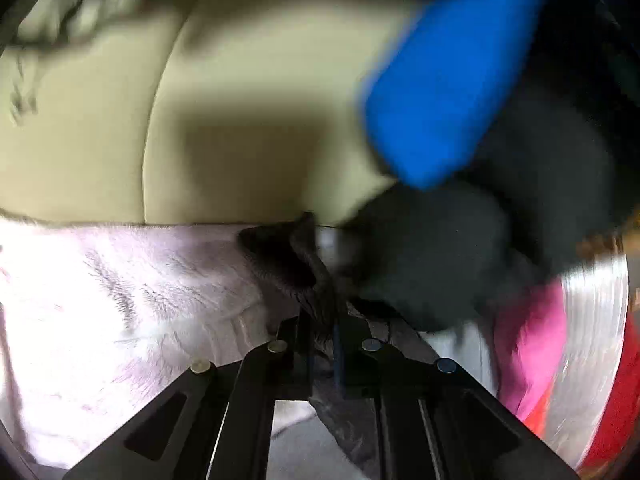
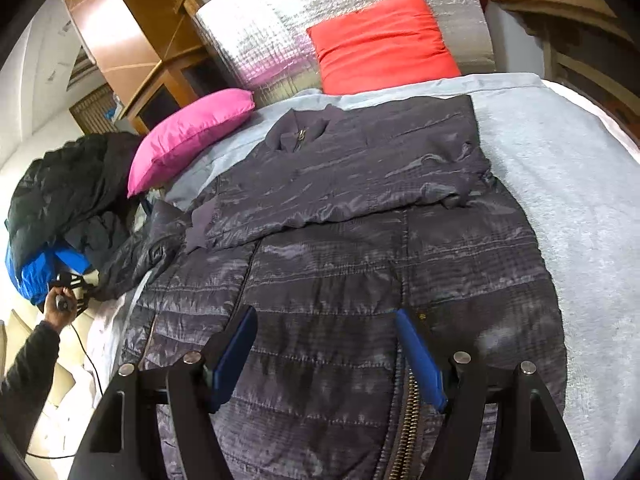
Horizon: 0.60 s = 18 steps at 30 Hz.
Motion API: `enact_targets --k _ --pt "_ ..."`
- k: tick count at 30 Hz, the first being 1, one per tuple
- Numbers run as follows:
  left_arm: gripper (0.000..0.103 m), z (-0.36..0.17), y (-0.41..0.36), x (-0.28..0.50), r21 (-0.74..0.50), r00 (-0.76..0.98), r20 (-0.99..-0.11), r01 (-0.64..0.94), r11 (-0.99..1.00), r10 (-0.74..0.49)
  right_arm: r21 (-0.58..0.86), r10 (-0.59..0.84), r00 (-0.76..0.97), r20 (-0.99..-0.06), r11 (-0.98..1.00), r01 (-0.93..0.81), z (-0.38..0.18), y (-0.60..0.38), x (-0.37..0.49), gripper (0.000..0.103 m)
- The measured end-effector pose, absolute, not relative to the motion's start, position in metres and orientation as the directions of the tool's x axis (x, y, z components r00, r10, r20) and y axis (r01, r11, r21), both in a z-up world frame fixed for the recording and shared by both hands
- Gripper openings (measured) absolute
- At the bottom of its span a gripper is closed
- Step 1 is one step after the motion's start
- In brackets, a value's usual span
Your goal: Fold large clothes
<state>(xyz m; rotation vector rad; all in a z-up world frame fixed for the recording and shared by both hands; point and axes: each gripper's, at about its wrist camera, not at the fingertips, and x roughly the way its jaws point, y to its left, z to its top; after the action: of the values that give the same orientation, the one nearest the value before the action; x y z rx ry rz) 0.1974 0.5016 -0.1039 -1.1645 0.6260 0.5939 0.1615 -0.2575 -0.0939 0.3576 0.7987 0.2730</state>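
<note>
A: Start nearest you. How does your right gripper (image 2: 326, 354) stand?

B: Its blue pads (image 2: 236, 354) are spread wide with nothing between them; you hold it just over the lower front of the quilted dark jacket (image 2: 360, 248), near the zipper (image 2: 406, 428). Whether the tips touch the fabric I cannot tell.

A: And your left gripper (image 1: 322, 316)?

B: The jaws are drawn together, pinching a dark cuff (image 1: 296, 256) of the sleeve at the bed's edge. That view is blurred.

A: Where does the jacket lie?

B: Spread flat on the grey blanket (image 2: 560, 184), collar away from you, one sleeve folded across the chest. The other sleeve (image 2: 140, 248) trails off the left edge toward your left hand (image 2: 60, 304).

A: Further back?

B: A pink pillow (image 2: 192, 140), a red pillow (image 2: 384, 44), and a heap of dark and blue clothes (image 2: 60, 200) to the left.
</note>
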Motion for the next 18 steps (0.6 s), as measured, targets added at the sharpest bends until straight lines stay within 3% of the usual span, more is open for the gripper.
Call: enact_targets --k 7,12,18 --pt "0.007 0.018 0.371 0.190 -0.611 0.834 -0.547 -0.456 0.647 0.072 0.492 0.408 0.710 -0.574 0.865 -0.099 -0.094 -0.278 0.150 0.075" --pt "0.007 0.098 0.245 0.217 -0.570 0.882 -0.461 -0.210 0.794 -0.098 0.563 0.428 0.752 -0.501 0.821 -0.092 -0.095 -0.303 0.139 0.075" --pt "0.007 0.147 0.089 0.256 -0.522 0.848 -0.443 0.020 0.853 -0.291 0.642 0.432 0.803 -0.410 0.762 -0.081 -0.098 -0.333 0.127 0.075"
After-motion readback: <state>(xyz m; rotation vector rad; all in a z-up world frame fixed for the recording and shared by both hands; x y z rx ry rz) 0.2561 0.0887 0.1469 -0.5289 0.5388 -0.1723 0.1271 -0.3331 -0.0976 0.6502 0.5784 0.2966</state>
